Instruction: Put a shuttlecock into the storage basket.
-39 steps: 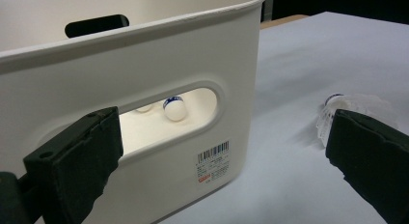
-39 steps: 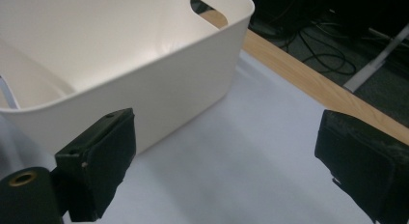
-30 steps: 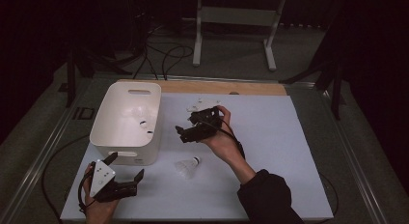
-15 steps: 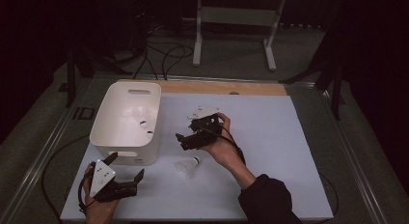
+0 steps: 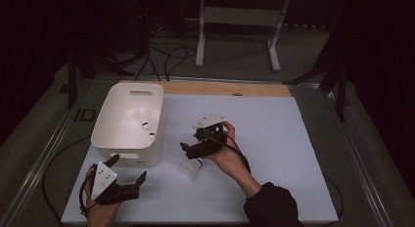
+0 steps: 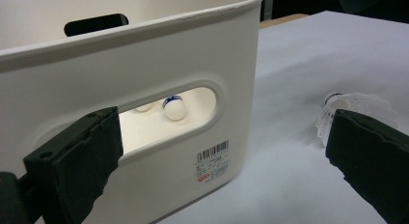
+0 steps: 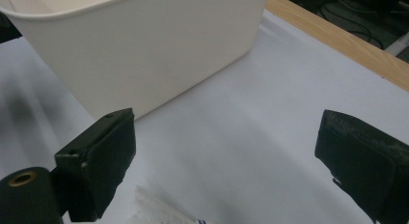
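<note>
While right claw (image 5: 188, 151) gapes | shuttlecock (image 7: 161, 210) cropped | bin (image 5: 128, 124) contents dim

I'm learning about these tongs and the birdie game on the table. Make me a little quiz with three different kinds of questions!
1. True or false: the shuttlecock on the table is clamped in the right tongs.
2. How many shuttlecocks lie inside the white bin? A) none B) two C) five
3. Fill in: the left tongs are ____ (open/shut).

Key: 1. False, they hover above it, open. 2. B, seen through the handle slot. 3. Open.
</note>
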Available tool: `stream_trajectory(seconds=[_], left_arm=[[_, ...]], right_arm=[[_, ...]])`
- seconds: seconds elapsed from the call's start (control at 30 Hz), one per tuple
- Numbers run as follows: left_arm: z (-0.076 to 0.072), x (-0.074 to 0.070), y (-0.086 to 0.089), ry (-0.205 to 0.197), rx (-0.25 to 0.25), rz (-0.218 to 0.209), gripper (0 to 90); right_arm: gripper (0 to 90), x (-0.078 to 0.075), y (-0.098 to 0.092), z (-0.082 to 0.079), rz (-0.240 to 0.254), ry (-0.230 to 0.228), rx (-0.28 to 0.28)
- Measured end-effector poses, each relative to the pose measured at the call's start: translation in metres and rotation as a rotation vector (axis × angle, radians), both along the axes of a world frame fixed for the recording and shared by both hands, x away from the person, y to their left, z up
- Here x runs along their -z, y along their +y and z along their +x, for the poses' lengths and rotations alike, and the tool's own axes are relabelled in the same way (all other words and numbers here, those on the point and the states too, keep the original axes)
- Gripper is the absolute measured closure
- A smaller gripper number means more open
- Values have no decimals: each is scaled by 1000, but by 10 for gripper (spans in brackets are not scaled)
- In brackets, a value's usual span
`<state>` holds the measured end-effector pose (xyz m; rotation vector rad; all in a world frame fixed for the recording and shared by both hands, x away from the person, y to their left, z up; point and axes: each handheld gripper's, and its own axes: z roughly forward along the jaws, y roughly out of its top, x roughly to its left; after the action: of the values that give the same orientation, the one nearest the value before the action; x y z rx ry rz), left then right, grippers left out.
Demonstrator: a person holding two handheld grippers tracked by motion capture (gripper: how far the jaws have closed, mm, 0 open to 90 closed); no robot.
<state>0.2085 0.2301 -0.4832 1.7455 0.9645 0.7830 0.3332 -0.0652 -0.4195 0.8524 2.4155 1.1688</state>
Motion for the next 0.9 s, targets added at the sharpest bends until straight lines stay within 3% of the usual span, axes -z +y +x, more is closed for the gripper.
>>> stream_trajectory(seconds=[0.9], left_arm=[[0, 0, 0, -3, -1, -1, 2]], right_arm=[[72, 16, 1, -19, -21, 34, -27]])
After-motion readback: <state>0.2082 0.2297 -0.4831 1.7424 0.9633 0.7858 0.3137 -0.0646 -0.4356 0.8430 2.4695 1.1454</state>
